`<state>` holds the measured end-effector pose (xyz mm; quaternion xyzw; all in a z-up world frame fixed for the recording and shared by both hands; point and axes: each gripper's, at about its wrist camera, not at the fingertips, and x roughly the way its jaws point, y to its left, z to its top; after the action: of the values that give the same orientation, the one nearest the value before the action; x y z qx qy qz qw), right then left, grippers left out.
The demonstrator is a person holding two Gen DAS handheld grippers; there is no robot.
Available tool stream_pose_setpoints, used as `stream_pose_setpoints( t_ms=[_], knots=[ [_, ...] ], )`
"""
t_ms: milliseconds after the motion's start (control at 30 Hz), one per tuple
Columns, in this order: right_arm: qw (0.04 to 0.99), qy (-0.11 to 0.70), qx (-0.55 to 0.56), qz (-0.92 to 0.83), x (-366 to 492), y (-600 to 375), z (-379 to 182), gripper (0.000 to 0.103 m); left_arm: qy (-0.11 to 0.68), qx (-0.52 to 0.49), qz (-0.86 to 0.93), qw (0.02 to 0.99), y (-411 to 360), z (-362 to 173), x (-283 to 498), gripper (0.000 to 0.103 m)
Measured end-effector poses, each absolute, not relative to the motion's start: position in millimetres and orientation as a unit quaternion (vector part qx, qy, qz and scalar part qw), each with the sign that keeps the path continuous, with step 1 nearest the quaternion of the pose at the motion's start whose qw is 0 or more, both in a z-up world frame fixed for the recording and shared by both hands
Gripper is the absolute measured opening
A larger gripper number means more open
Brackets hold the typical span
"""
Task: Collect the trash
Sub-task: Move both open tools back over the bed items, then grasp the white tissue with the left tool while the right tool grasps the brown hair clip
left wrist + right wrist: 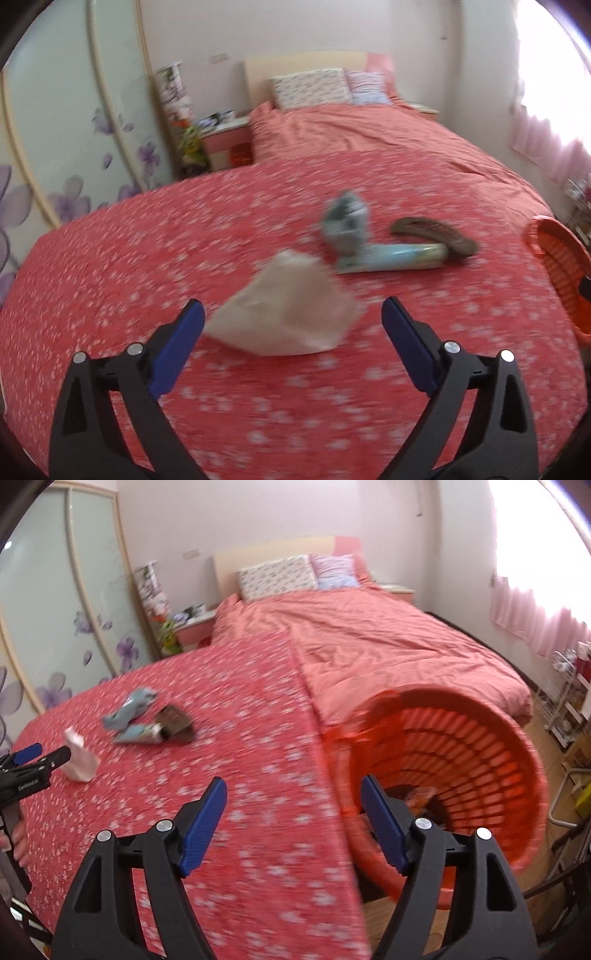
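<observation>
A pale pink bag [284, 314] lies on the red flowered bedspread [147, 258], framed by the wide-apart blue pads of my left gripper [293, 304], which do not touch it. Beyond it lie a crumpled blue-grey wrapper [345, 221], a light blue tube [391, 258] and a brown wrapper [436, 232]. The orange basket [554, 254] is at the right edge. In the right wrist view my right gripper [293, 782] is open and empty, its right finger in front of the tilted basket [480, 731], which holds some trash [421, 794]. The left gripper [51, 751] shows beside the pink bag [79, 760].
Two pillows [277, 576] and a headboard are at the far end of the bed. A pink nightstand [225, 140] and a flowered sliding wardrobe [55, 129] stand on the left. A wire rack [561, 694] and a curtained window are on the right, over wooden floor.
</observation>
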<state>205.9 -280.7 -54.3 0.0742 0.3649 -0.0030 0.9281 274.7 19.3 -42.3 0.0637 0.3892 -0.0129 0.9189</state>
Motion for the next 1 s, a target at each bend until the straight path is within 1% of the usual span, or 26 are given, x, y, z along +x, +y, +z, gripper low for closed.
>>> stream_pose_setpoints(
  t_ms=[133,167,233,267,300,367,567,733,833,900,1000],
  knots=[
    [0.922,0.382,0.061,0.017,223.4,-249.7,-62.5,0.074,0.401,0.072,-0.007,0.913,29.3,-56.9,287.3,0.094],
    [0.92,0.387,0.059,0.021,228.9,-243.4,-64.2,0.074,0.404,0.075,-0.006,0.912,29.5,-61.2,291.9,0.093],
    [0.918,0.393,0.057,0.027,238.3,-233.2,-66.6,0.074,0.414,0.078,-0.01,0.907,29.8,-68.9,302.2,0.081],
    [0.916,0.397,0.055,0.028,245.0,-228.4,-68.4,0.074,0.419,0.079,-0.011,0.904,30.3,-72.3,305.2,0.071],
    [0.914,0.401,0.053,0.029,249.6,-225.9,-70.0,0.073,0.424,0.078,-0.009,0.902,32.4,-76.2,308.5,0.068],
    [0.908,0.413,0.053,0.035,264.5,-219.2,-74.3,0.072,0.417,0.074,-0.007,0.906,36.3,-79.8,310.7,0.066],
    [0.895,0.442,0.043,0.035,305.2,-203.0,-89.5,0.066,0.418,0.055,-0.013,0.907,42.9,-82.8,313.8,0.066],
    [0.899,0.437,0.015,0.041,318.3,-187.5,-86.5,0.063,0.421,0.032,-0.019,0.906,53.9,-85.3,316.0,0.066],
    [0.9,0.433,-0.009,0.046,323.1,-177.9,-84.6,0.053,0.421,0.032,-0.019,0.906,54.7,-86.1,316.7,0.066],
    [0.897,0.438,-0.013,0.058,324.2,-176.5,-85.6,0.036,0.421,0.032,-0.019,0.906,56.1,-86.3,317.0,0.066],
    [0.898,0.436,-0.005,0.06,318.4,-180.5,-84.6,0.036,0.421,0.031,-0.019,0.906,55.7,-86.3,317.0,0.066]
  ],
)
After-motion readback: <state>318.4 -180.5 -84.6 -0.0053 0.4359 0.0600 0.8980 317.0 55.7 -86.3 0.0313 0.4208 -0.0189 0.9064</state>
